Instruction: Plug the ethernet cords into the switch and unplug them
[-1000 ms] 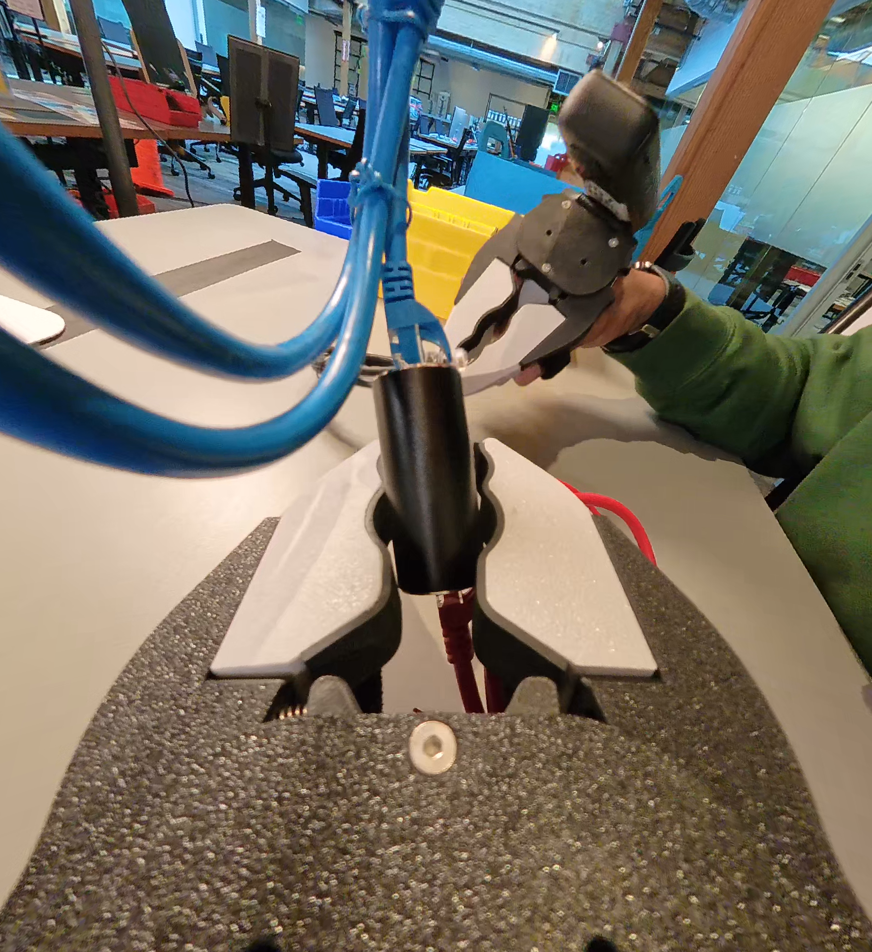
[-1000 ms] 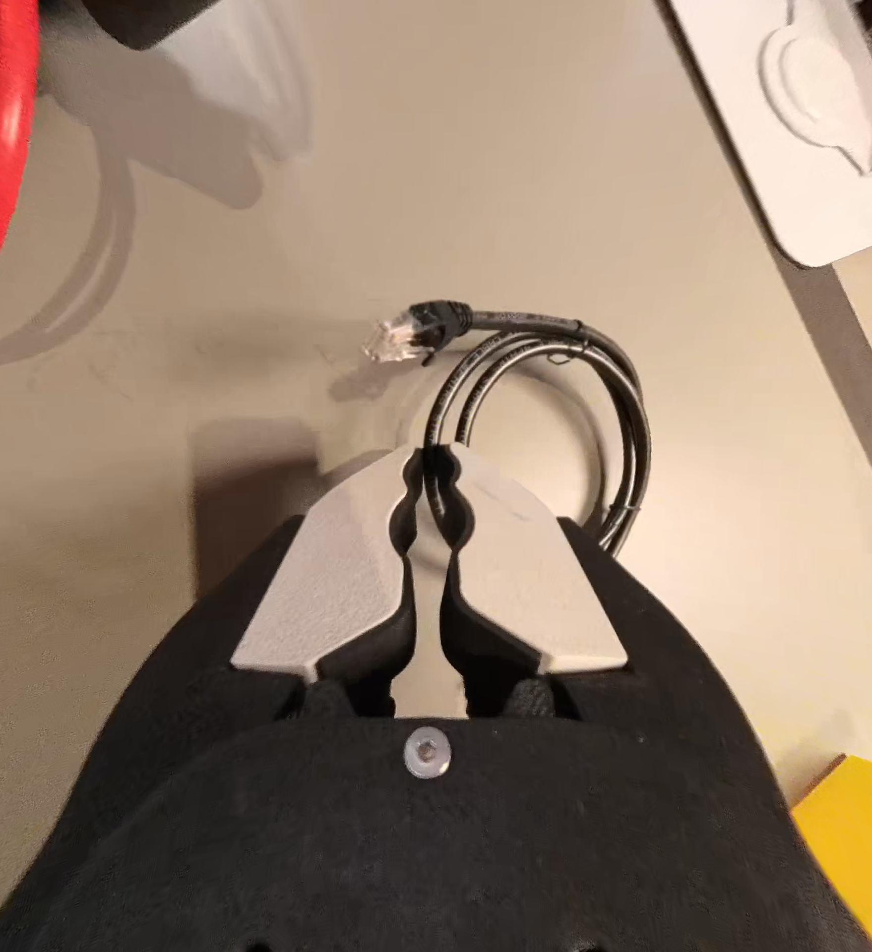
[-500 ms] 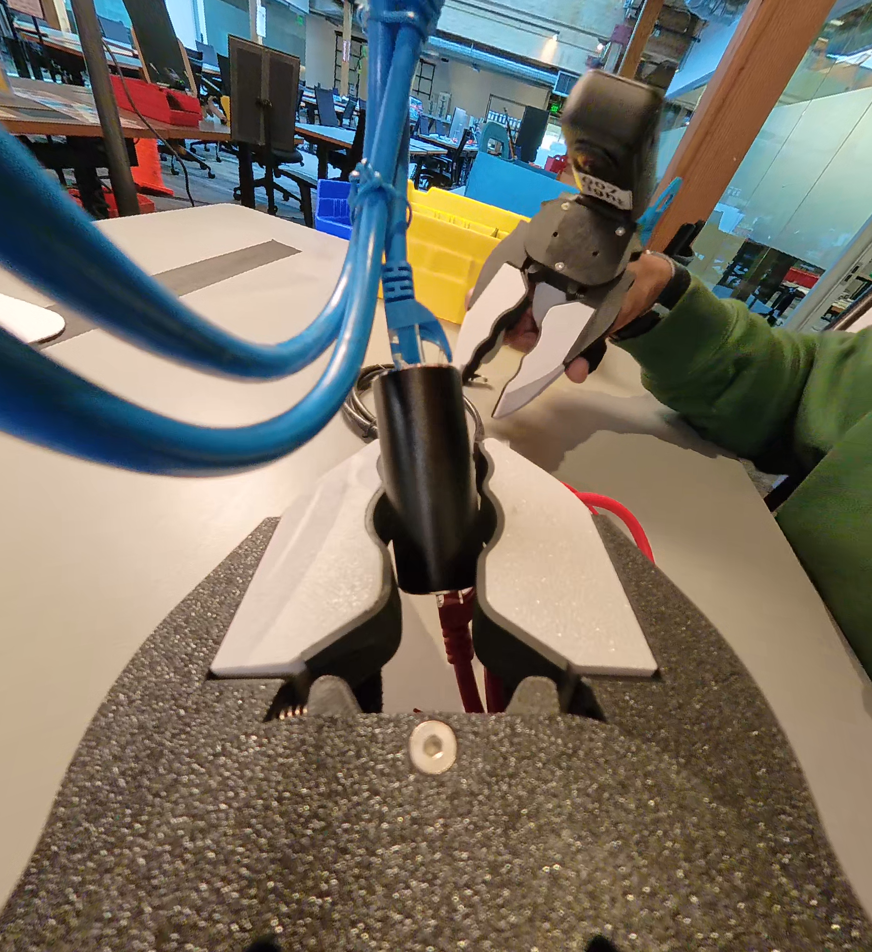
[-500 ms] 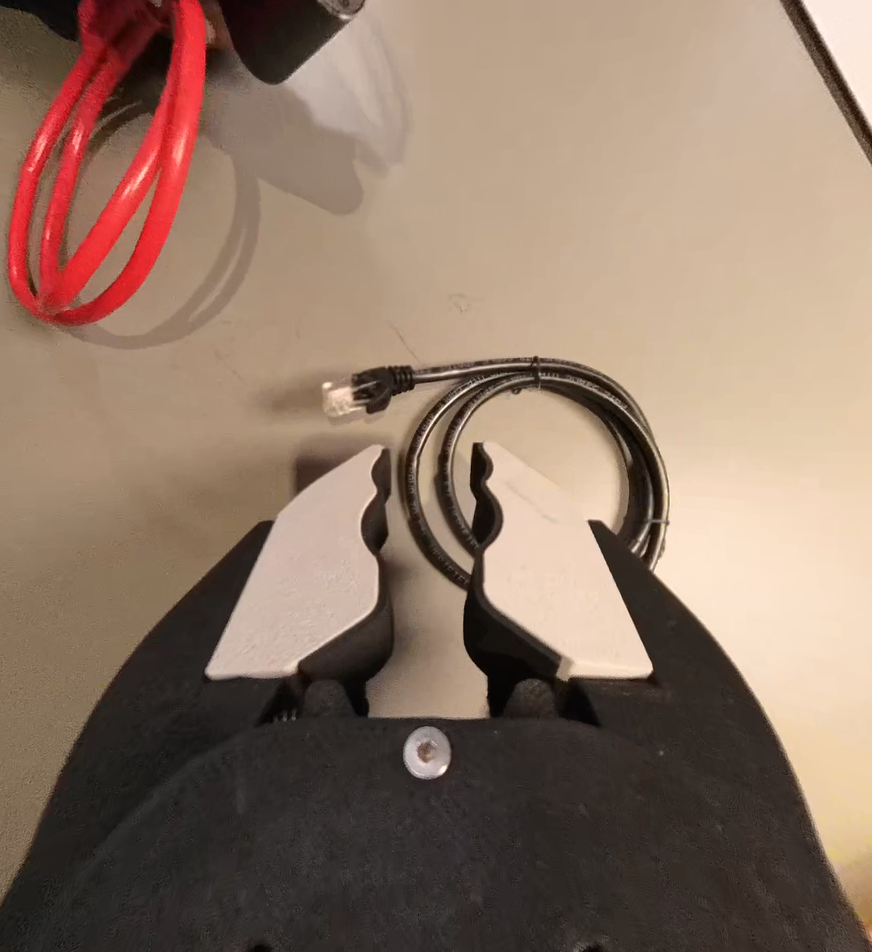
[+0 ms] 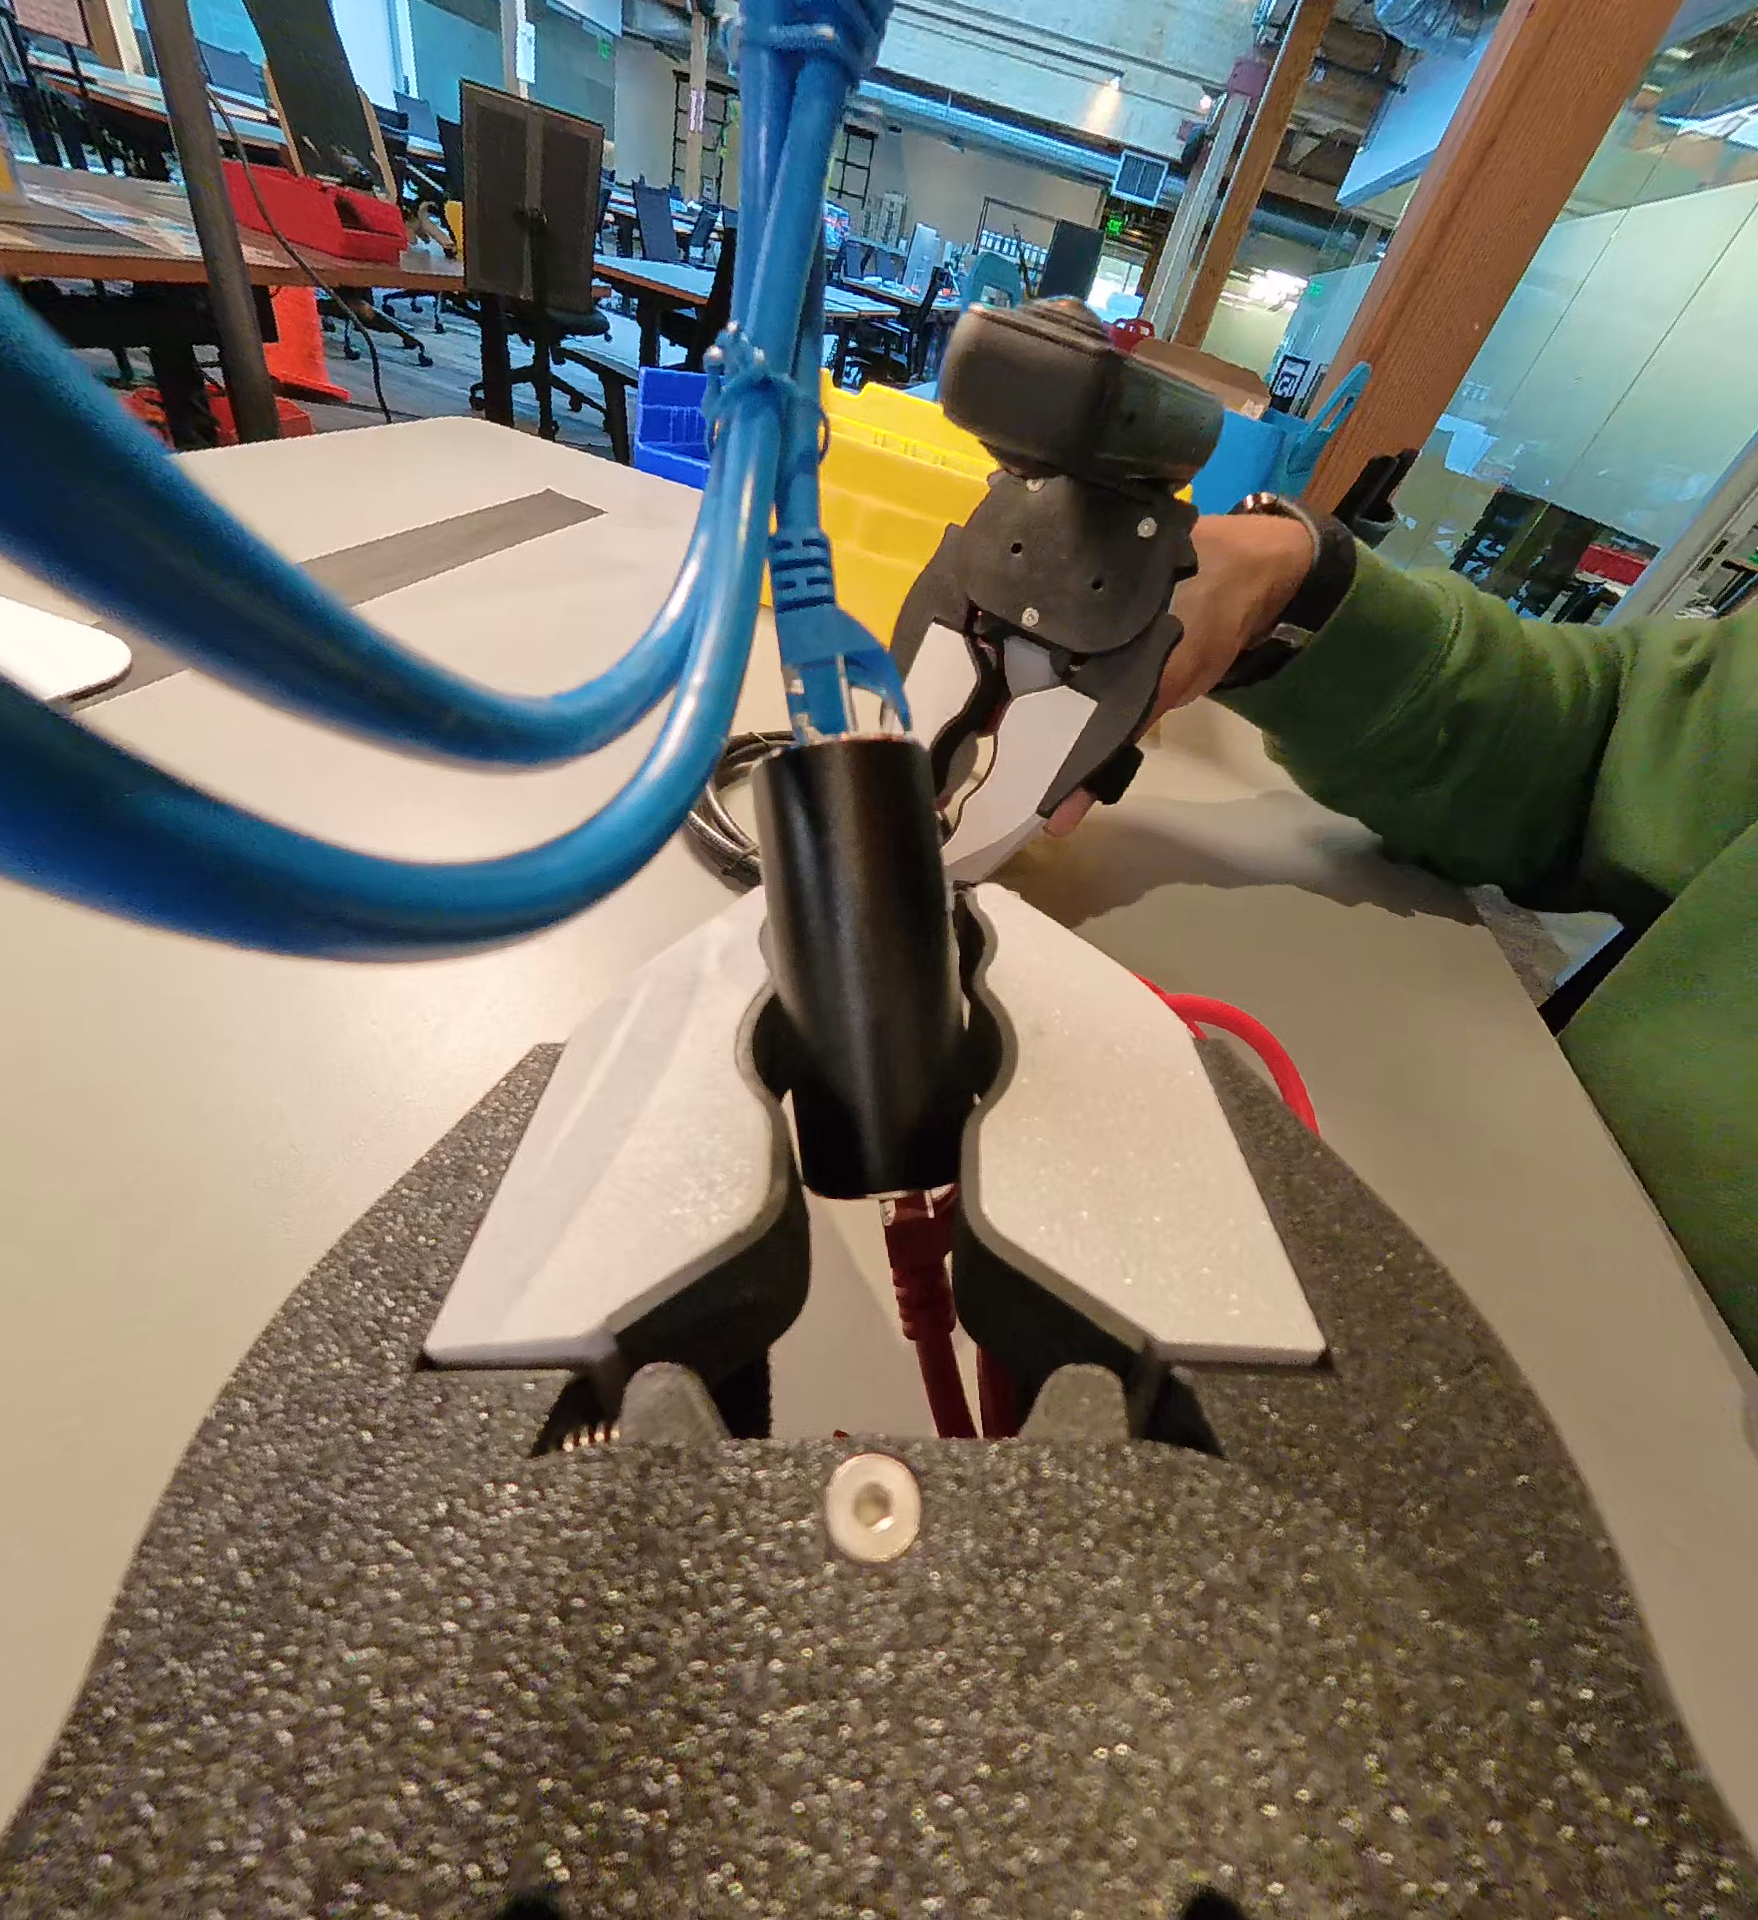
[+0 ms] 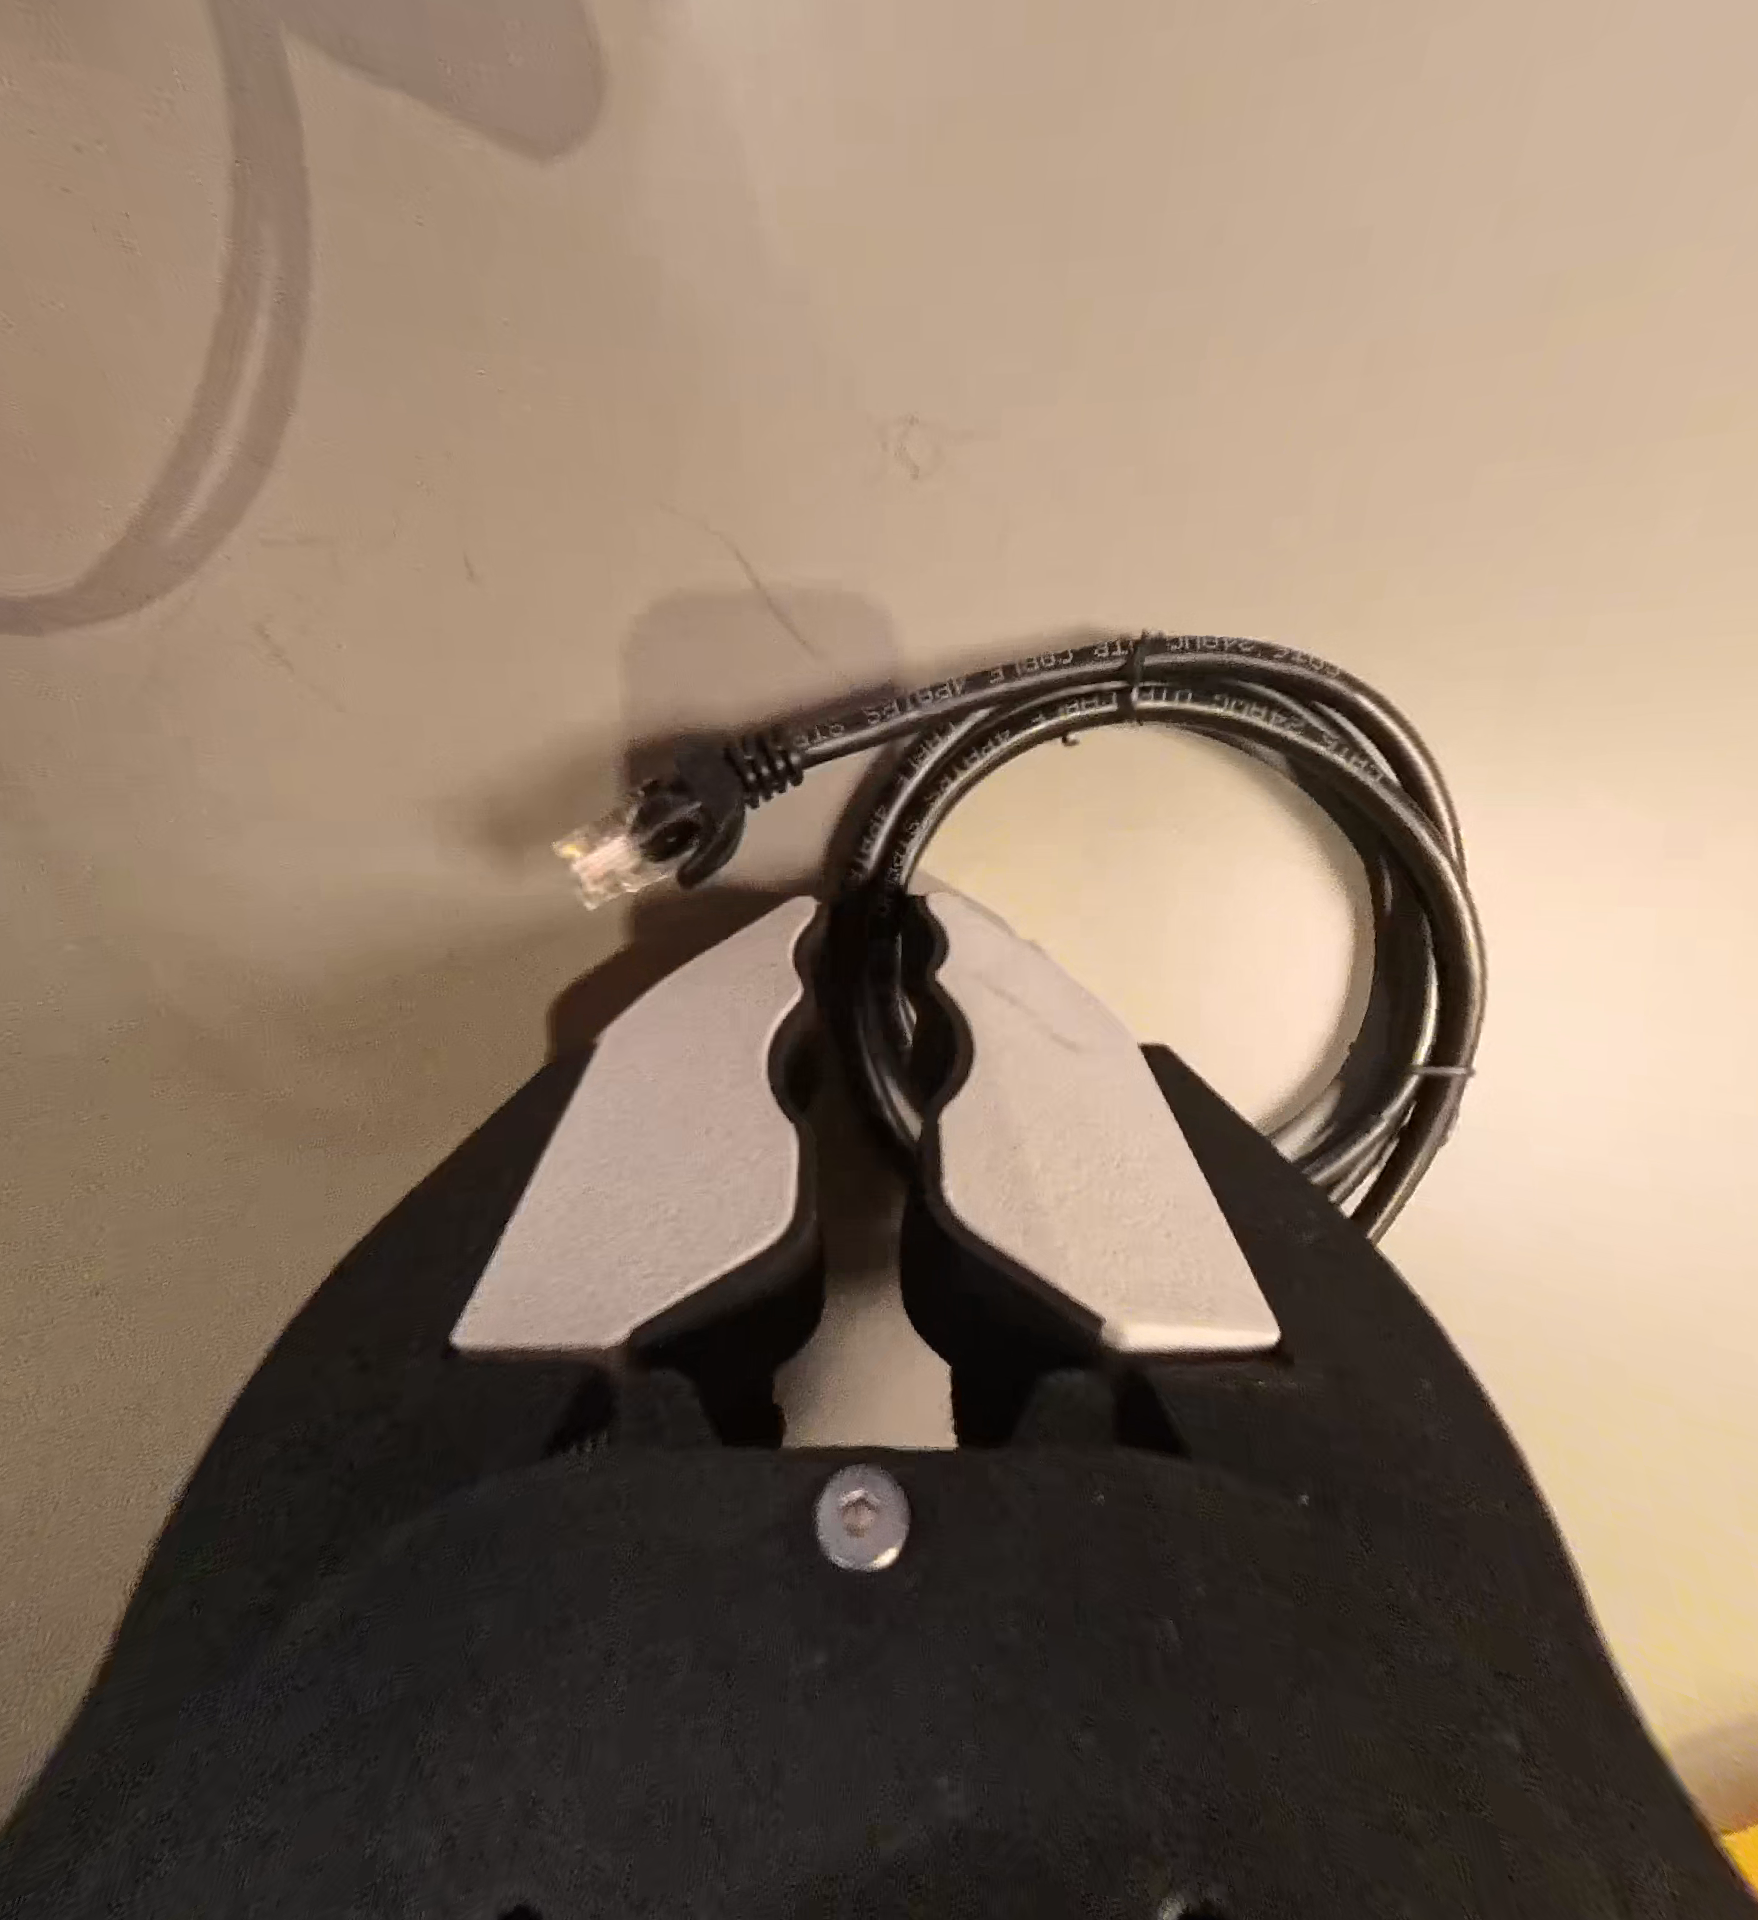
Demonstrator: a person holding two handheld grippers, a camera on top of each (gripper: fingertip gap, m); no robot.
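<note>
Spanning both views, grey table [image 5: 231, 1039] carries everything, with yellow bin [image 5: 896, 488] and blue bin [image 5: 672, 426] at its far edge. Green sleeve [image 5: 1540, 748] reaches in from the right of the left wrist view, hand [image 5: 1218, 613] gripping the right gripper [image 5: 1000, 831], which points down at the tabletop. Left gripper [image 5: 870, 997] has its 2 fingers [image 5: 646, 1143] clamped on the black switch [image 5: 854, 956], a dark tube-shaped piece held roughly upright, slightly tilted. Blue cord [image 5: 439, 831] loops big across the left, tied in a bundle above, its plug [image 5: 823, 675] seated in the top end of the switch. Red cord [image 5: 922, 1309] runs out of the switch's bottom end between the fingers, more red loop showing at right. Right gripper [image 6: 870, 914] is closed narrow on the coiled black cord [image 6: 1415, 852], pinching the loop strands between its fingertips, coil lying flat on the table. Black cord's clear plug [image 6: 610, 847] sticks out free to the left, just beside the left fingertip, not in the switch
</note>
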